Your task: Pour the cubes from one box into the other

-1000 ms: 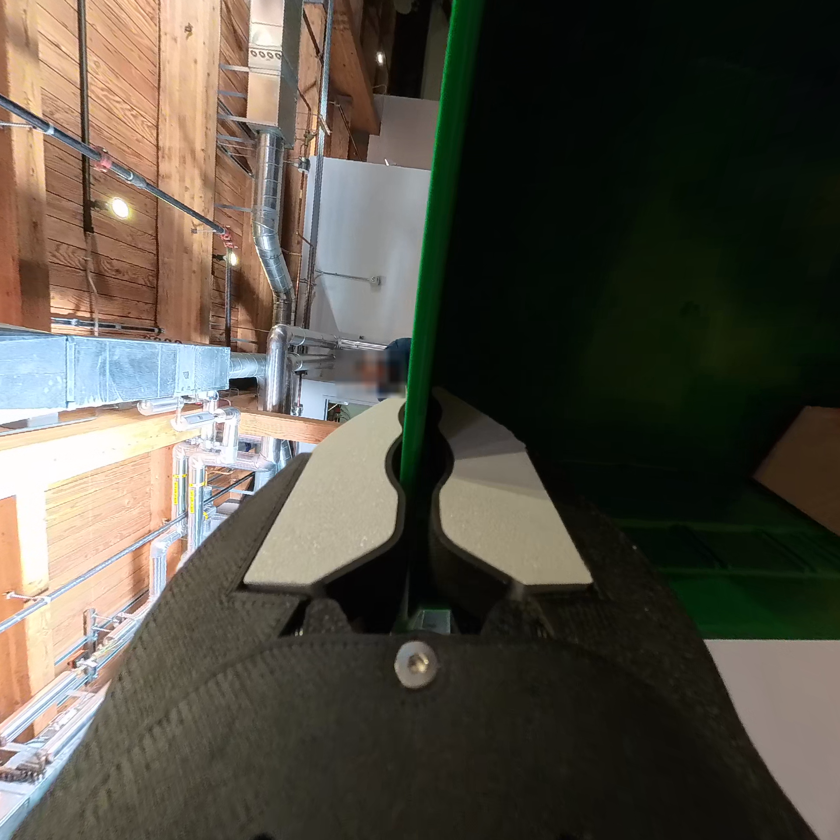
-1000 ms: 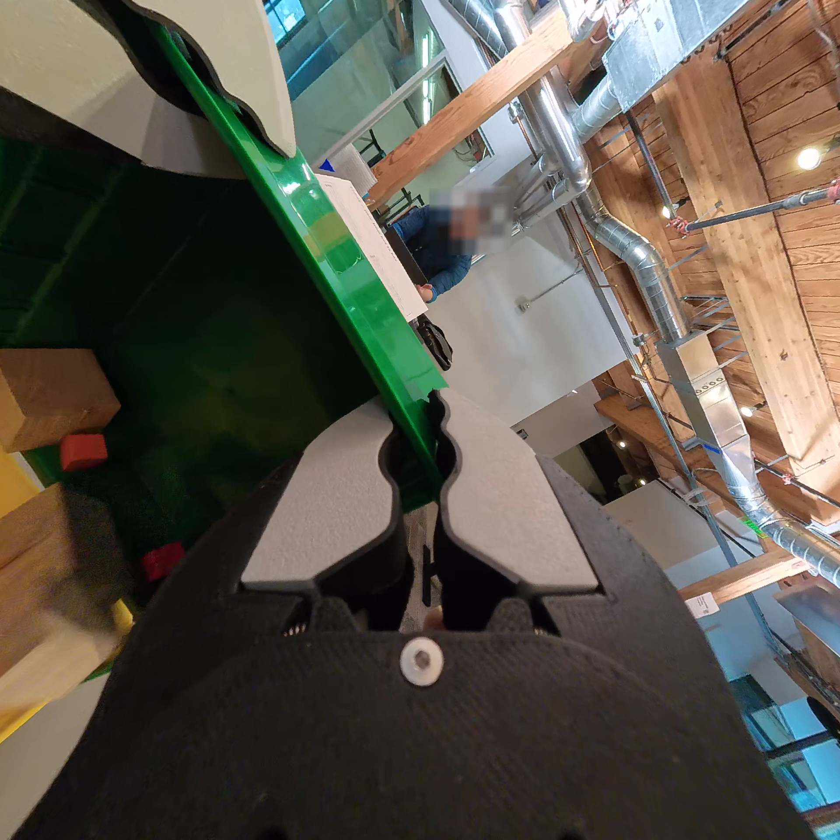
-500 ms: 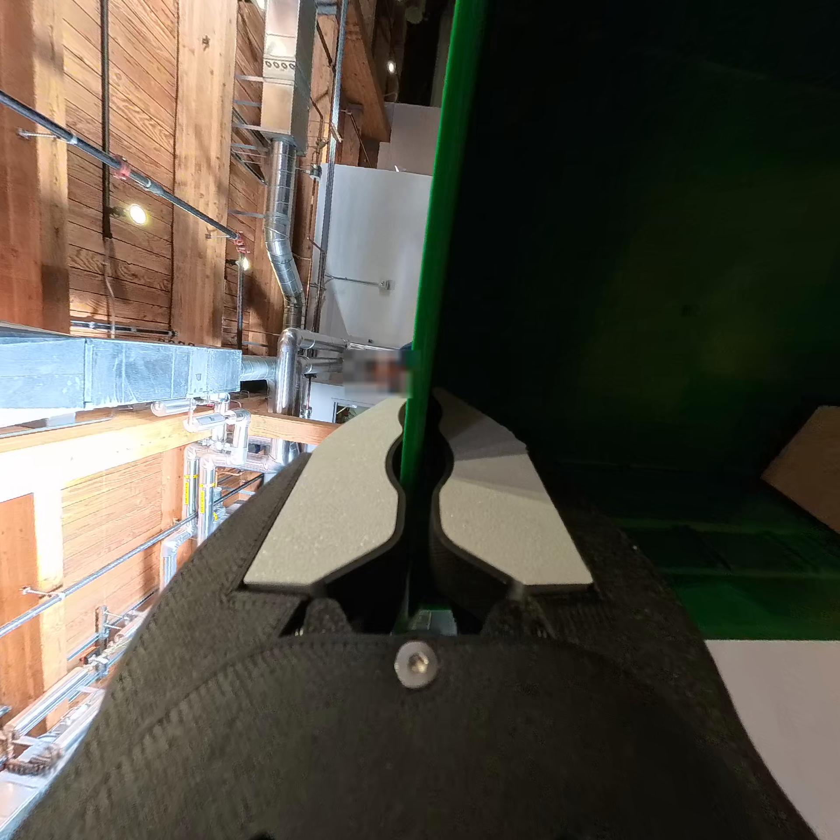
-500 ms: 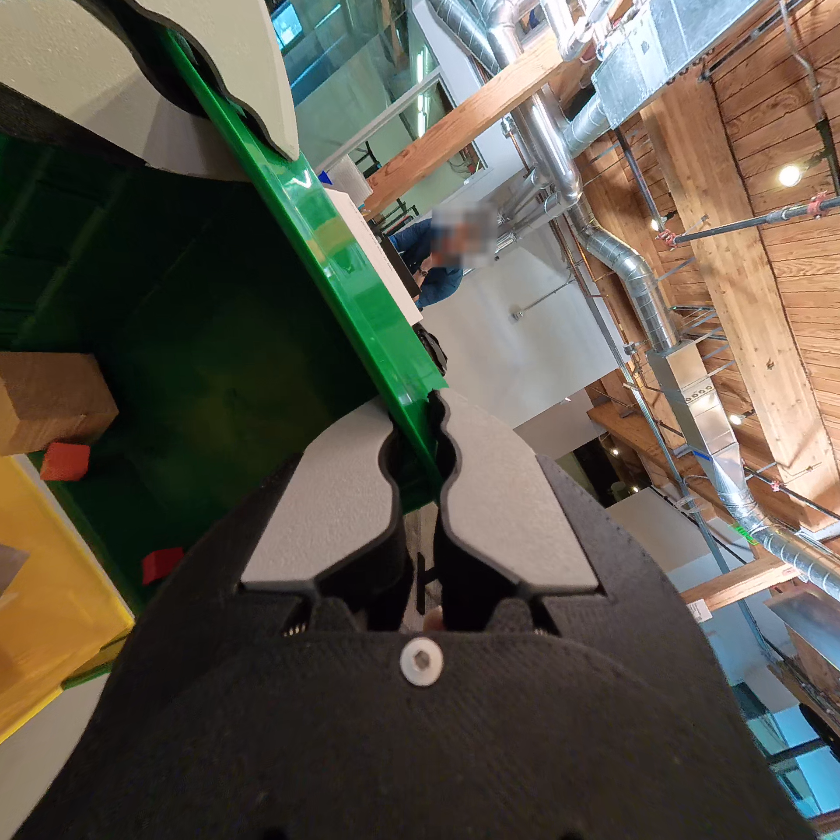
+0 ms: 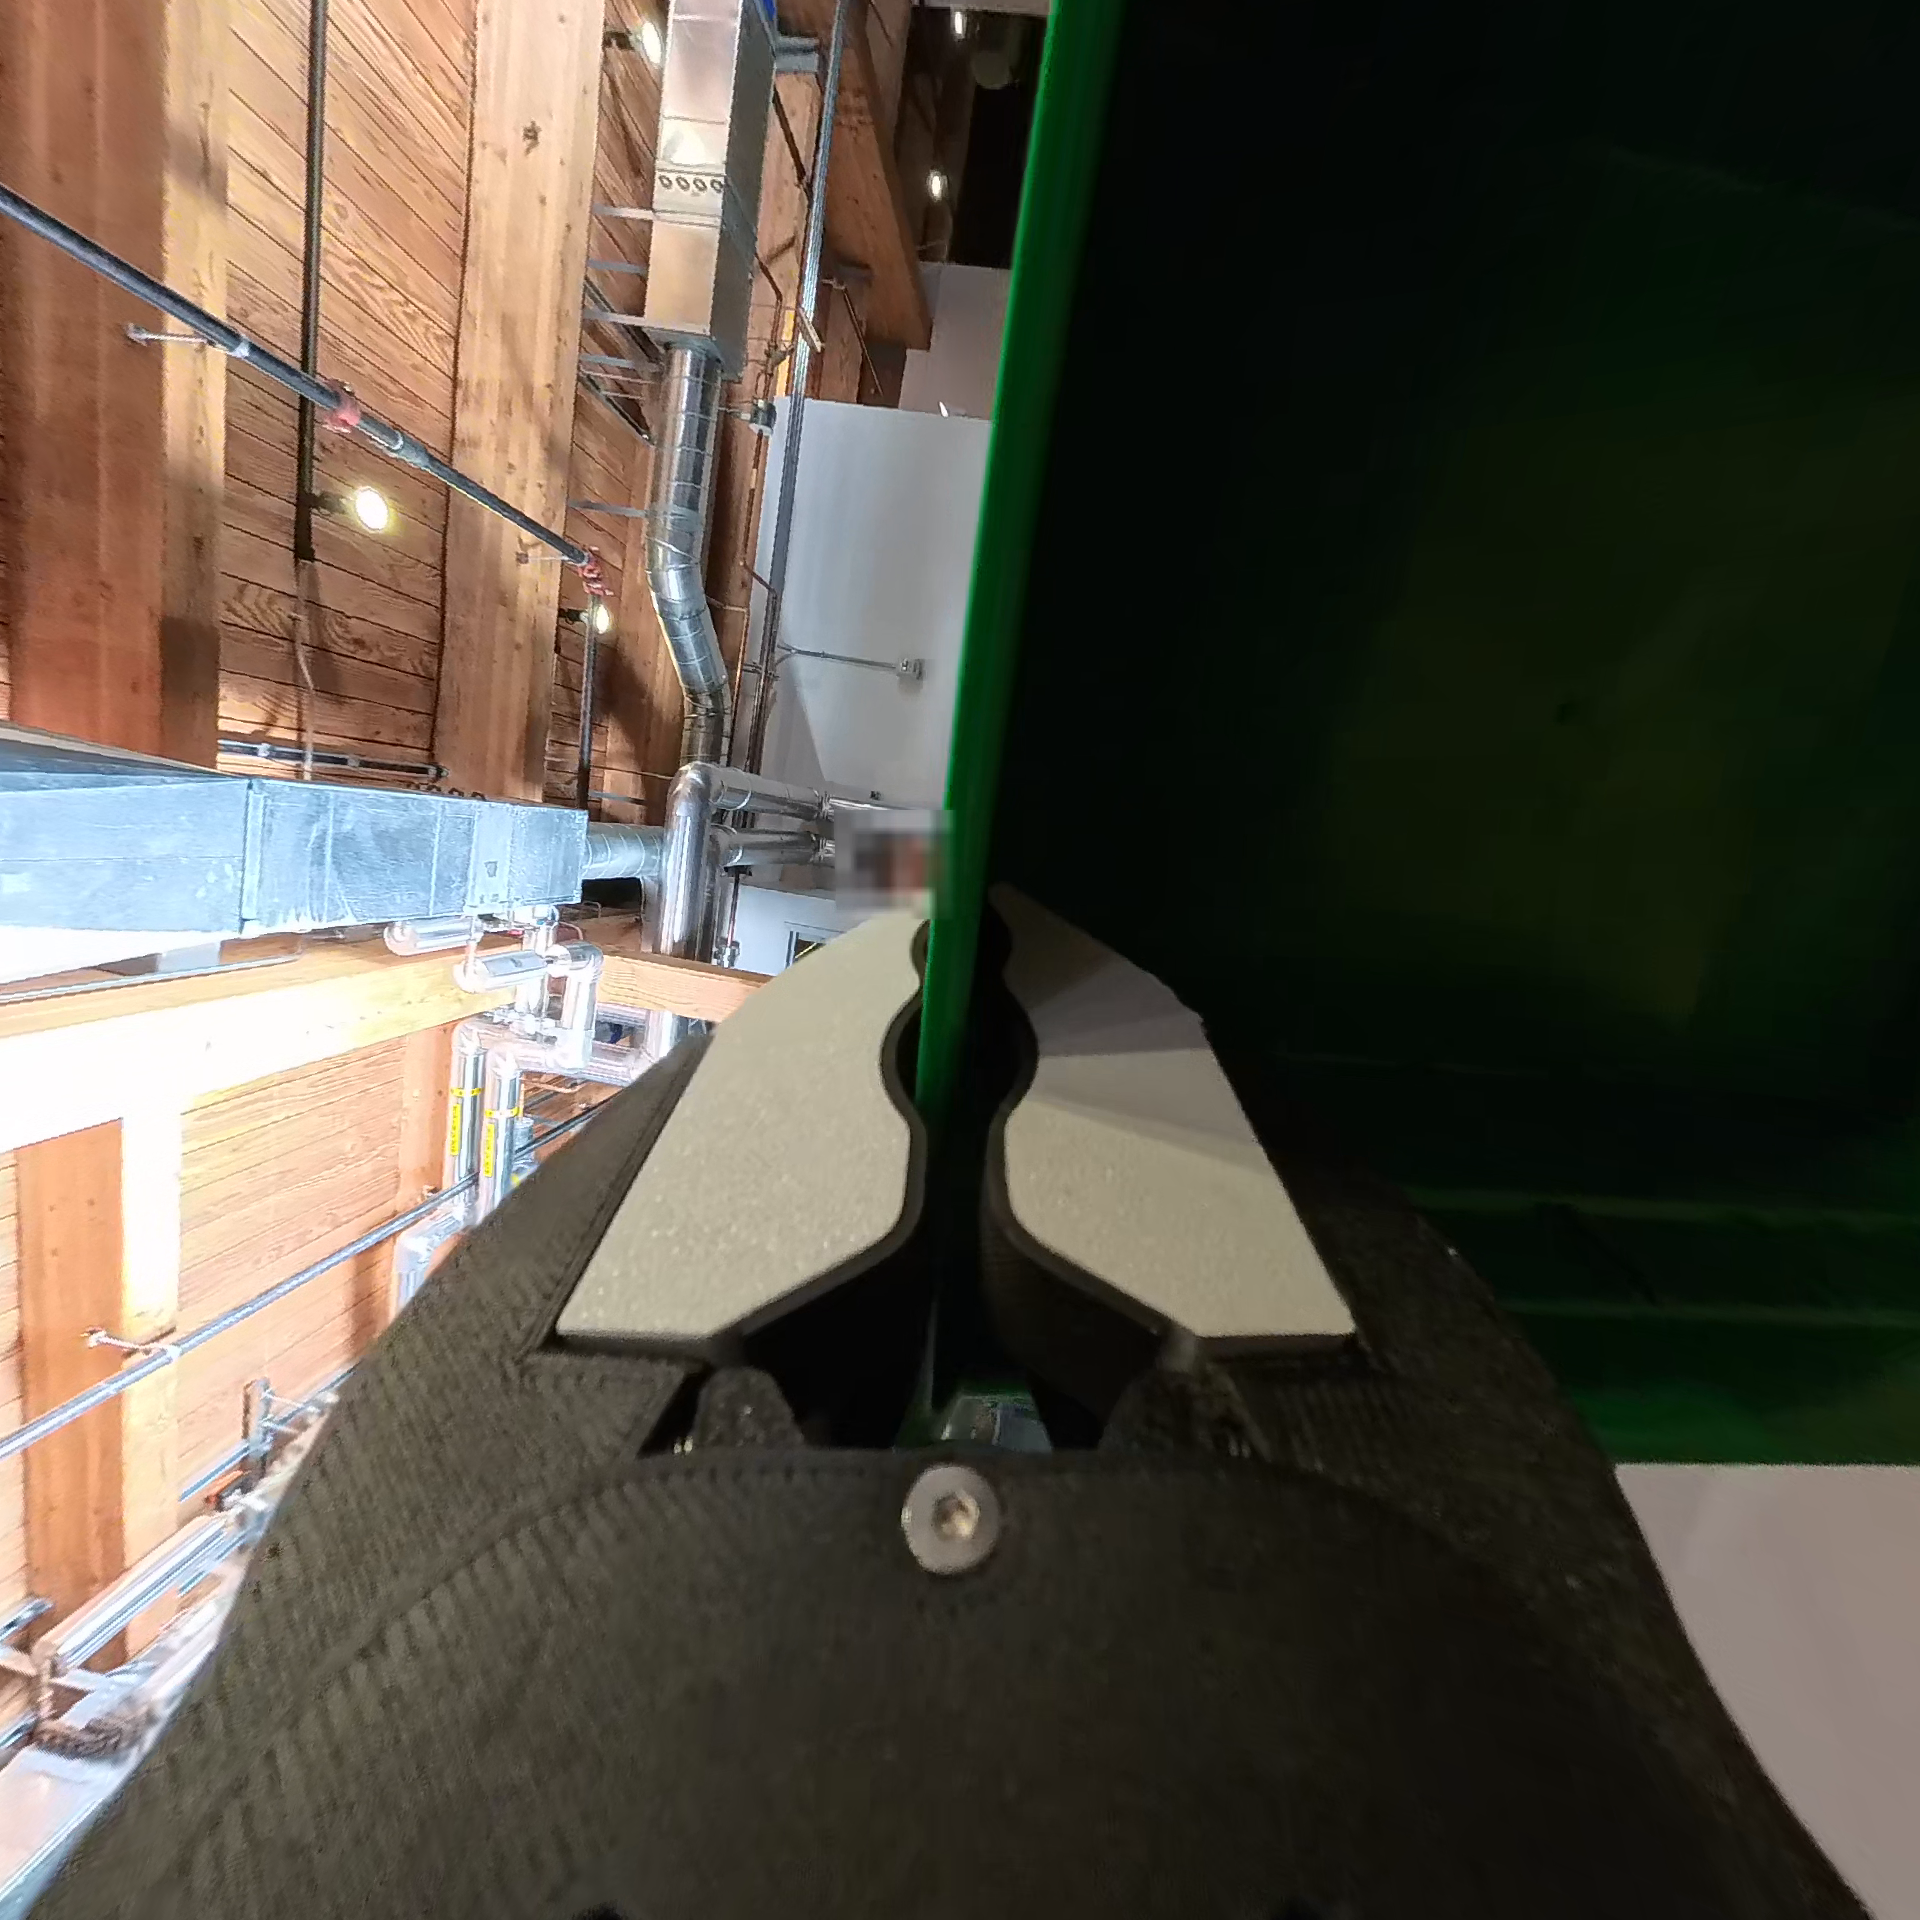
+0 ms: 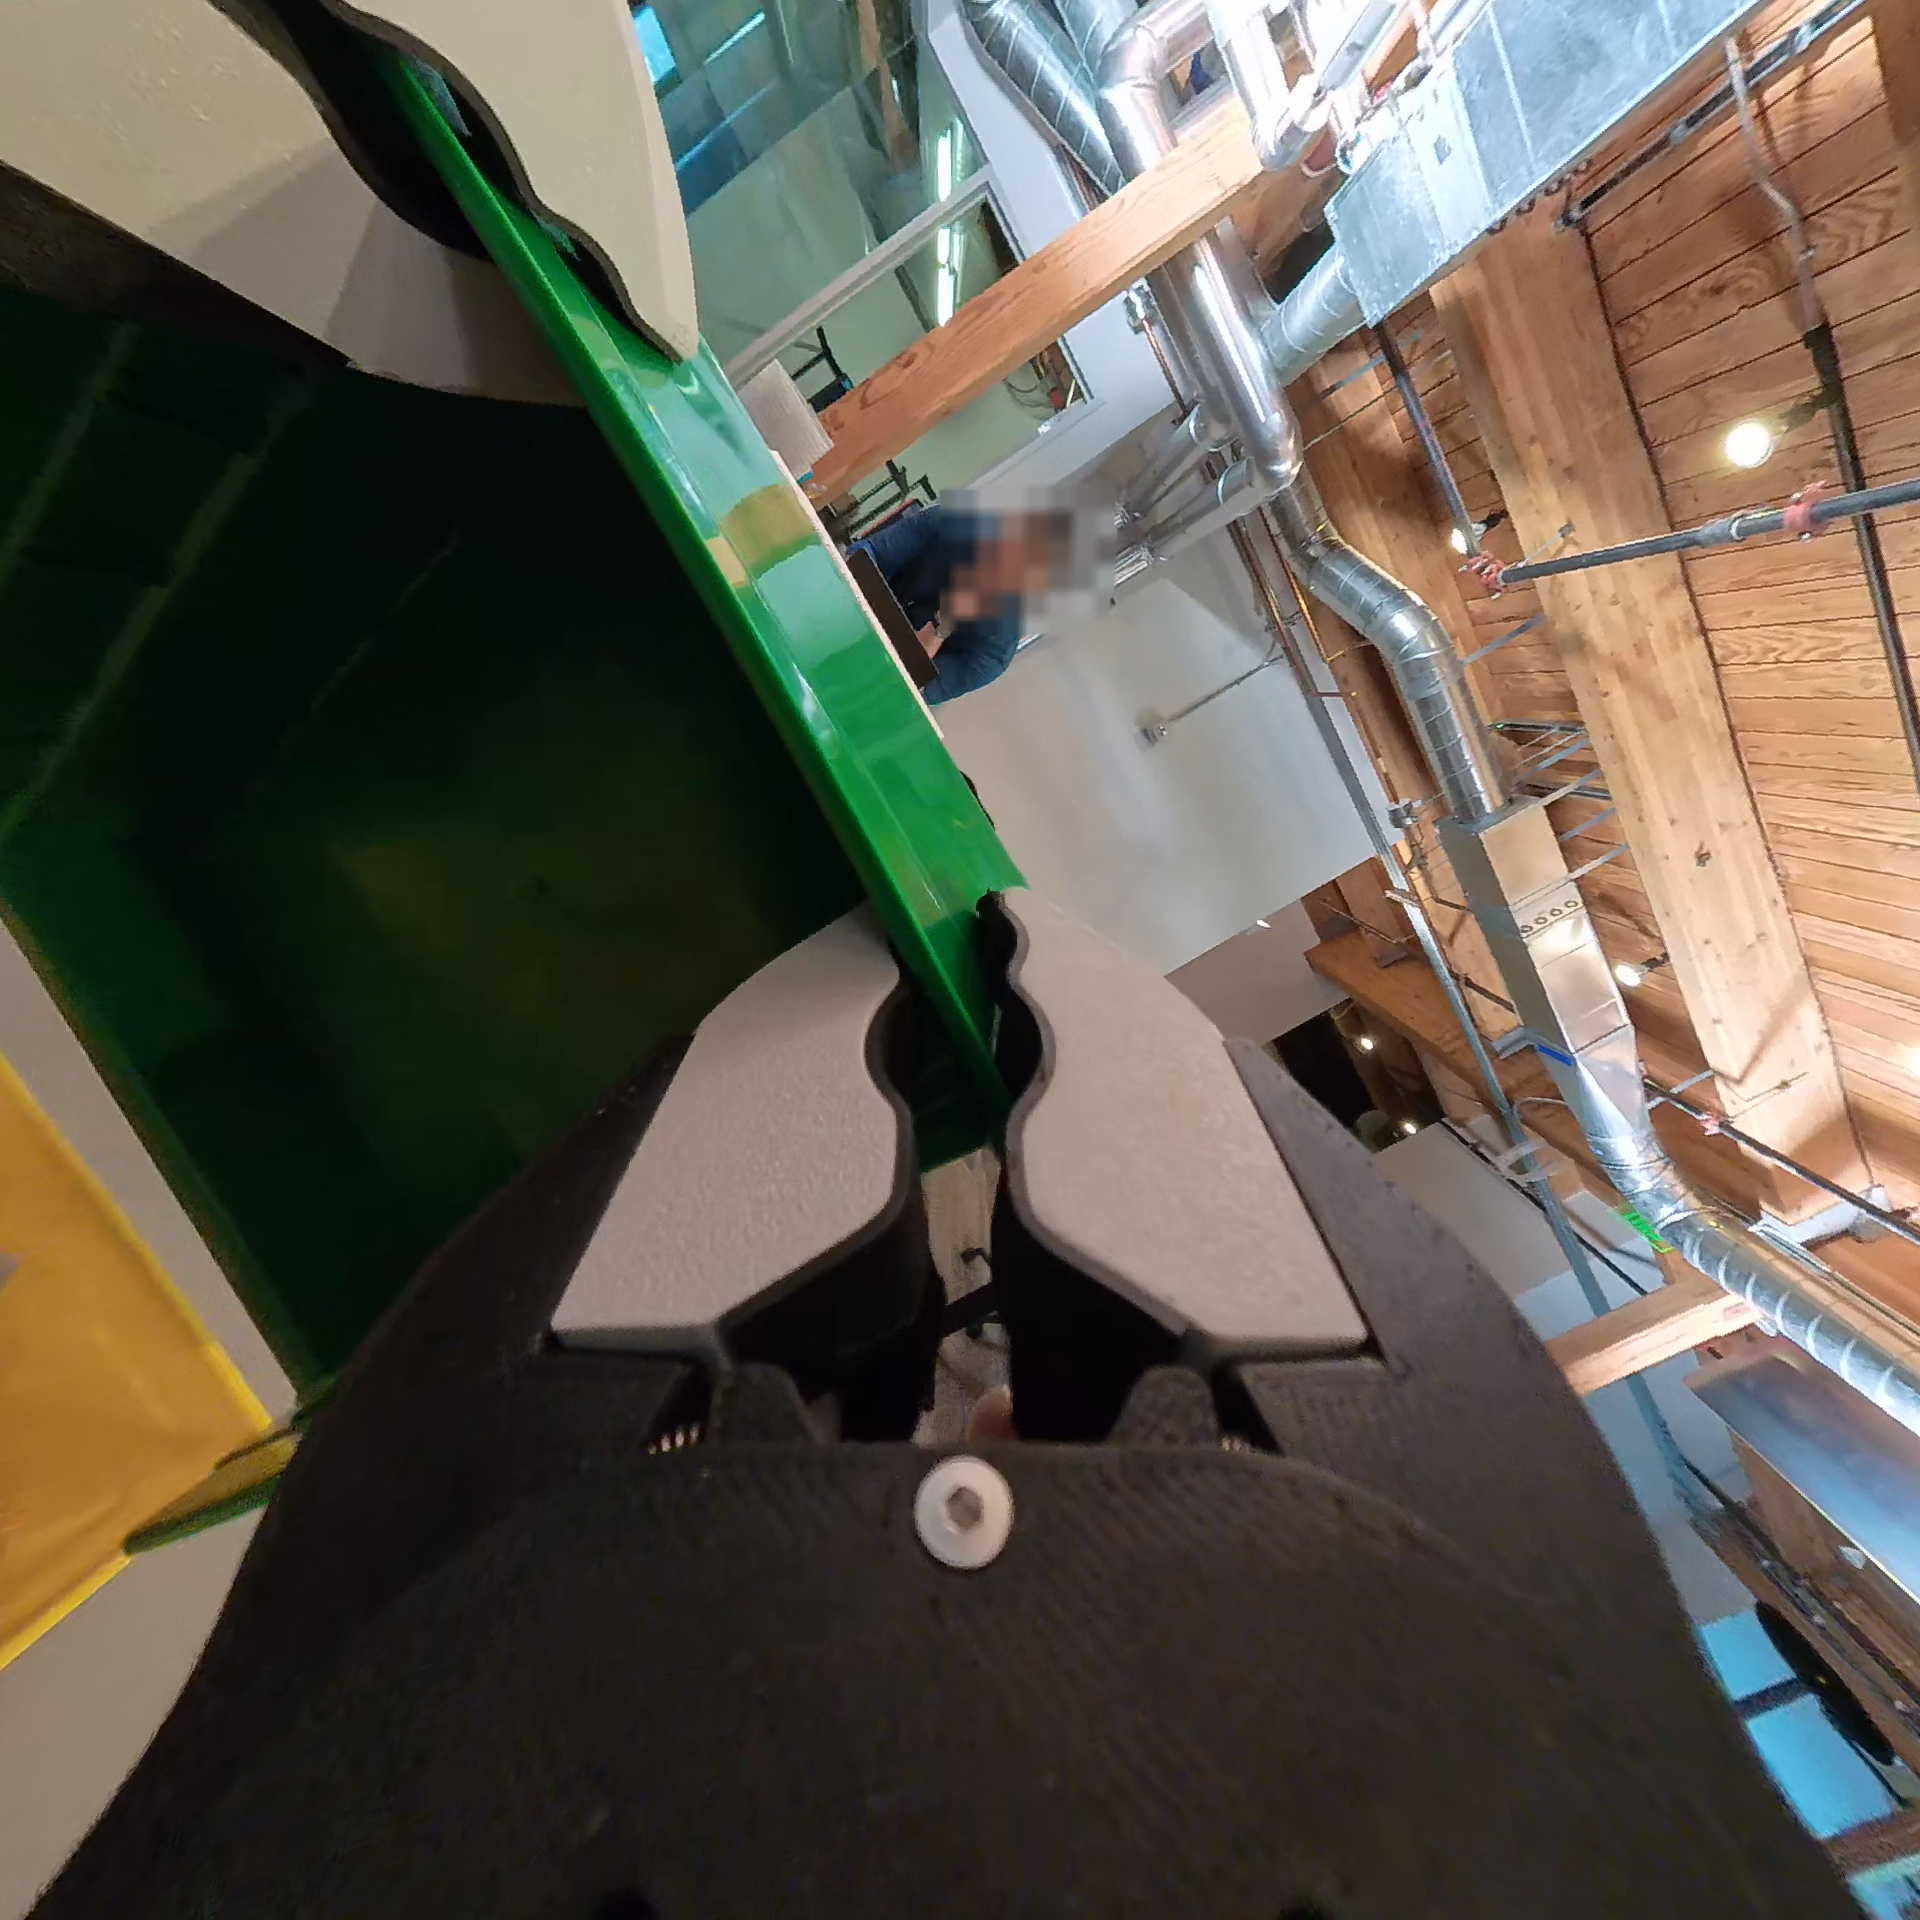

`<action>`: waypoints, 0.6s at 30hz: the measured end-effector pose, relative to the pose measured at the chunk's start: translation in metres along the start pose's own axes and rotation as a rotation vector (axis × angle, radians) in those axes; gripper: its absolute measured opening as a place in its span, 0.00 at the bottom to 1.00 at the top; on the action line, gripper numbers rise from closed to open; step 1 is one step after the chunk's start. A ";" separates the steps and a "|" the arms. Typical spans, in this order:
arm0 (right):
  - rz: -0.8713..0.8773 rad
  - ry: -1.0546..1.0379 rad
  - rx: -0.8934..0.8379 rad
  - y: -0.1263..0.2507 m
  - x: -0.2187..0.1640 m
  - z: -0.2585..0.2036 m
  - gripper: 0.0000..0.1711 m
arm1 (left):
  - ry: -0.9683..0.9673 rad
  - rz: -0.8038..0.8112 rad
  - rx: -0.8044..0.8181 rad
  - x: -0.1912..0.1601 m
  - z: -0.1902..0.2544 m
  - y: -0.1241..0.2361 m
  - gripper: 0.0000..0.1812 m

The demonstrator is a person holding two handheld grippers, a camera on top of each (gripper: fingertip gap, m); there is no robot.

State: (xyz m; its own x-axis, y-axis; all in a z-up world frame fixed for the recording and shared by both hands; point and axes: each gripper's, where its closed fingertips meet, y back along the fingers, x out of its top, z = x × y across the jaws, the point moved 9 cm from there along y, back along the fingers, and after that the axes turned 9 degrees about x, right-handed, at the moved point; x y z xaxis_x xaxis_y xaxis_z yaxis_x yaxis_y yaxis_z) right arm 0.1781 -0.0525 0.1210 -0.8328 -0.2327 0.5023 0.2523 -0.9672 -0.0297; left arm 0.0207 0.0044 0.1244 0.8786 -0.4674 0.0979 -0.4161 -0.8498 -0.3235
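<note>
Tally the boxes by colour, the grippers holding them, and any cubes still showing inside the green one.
Green box: 1, tipped, its rim clamped by both grippers
Yellow box: 1, beside the green one at the lower left of the right wrist view
Grippers: 2, the left gripper and the right gripper
Cubes visible in the green box: 0
Total: 4

No writing could be read anywhere. Yellow bands on the insulated pipes and a small green lit sign near the ceiling duct were too small to make out.
</note>
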 end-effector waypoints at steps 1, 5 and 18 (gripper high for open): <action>0.001 0.006 -0.005 0.002 0.003 0.001 0.00 | 0.010 0.006 -0.001 -0.001 -0.001 0.000 0.02; 0.013 0.007 0.006 0.003 0.010 0.006 0.00 | 0.020 0.004 -0.008 -0.002 -0.011 0.003 0.02; 0.028 -0.233 0.091 0.025 0.014 0.040 0.23 | 0.147 -0.223 -0.294 -0.098 -0.059 0.010 0.02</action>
State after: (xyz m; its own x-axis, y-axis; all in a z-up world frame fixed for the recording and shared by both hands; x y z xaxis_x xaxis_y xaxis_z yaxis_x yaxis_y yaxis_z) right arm 0.1928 -0.0762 0.1619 -0.6912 -0.2189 0.6887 0.3255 -0.9452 0.0264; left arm -0.0830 0.0275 0.1675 0.9209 -0.2751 0.2762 -0.2869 -0.9580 0.0022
